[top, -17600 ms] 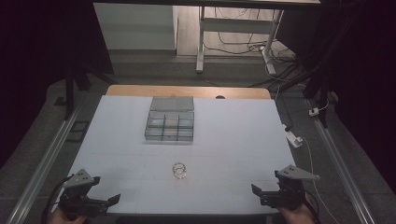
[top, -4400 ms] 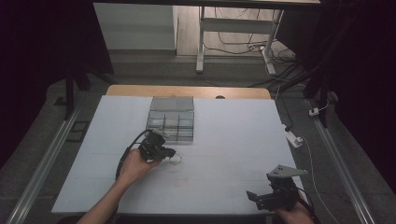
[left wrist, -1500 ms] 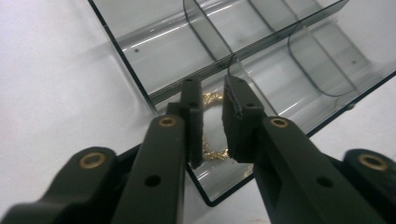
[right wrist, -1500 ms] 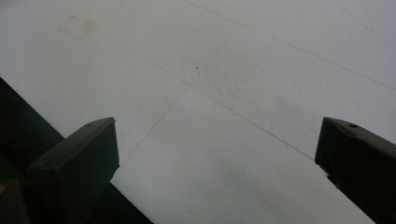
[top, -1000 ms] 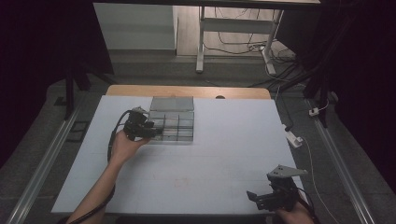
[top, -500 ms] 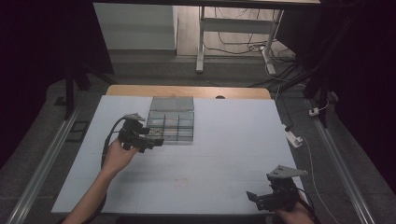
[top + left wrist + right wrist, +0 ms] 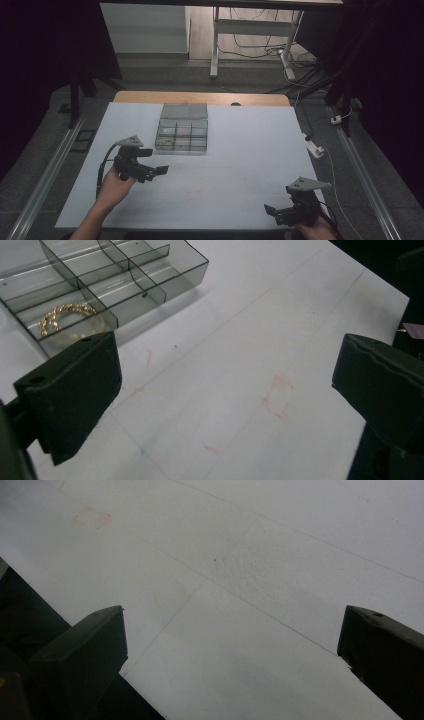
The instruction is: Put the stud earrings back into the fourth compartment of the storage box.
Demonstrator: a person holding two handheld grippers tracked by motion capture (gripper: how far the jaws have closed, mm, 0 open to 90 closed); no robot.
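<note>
A clear compartment box (image 7: 183,149) stands at the far middle of the white table. A gold beaded bracelet (image 7: 168,144) lies in its front-left compartment; in the left gripper view the bracelet (image 7: 64,318) rests inside the box (image 7: 165,287). My left gripper (image 7: 154,161) hovers just near-left of the box, open; its jaws have just been opening and nothing is between them. The left gripper (image 7: 225,375) looks over bare table. At the near right corner, my right gripper (image 7: 276,214) stands open with nothing in it. Only table surface lies below the right gripper (image 7: 232,645).
Faint red marks (image 7: 277,397) sit on the table between the two hands. A white power strip (image 7: 314,148) lies off the right edge. The table's near edge (image 7: 75,625) runs close under the right gripper. Metal rails flank both sides.
My left hand has drawn back from the box toward the near left and its jaws have spread wide. The bracelet stays in the compartment. The right hand has kept still.
</note>
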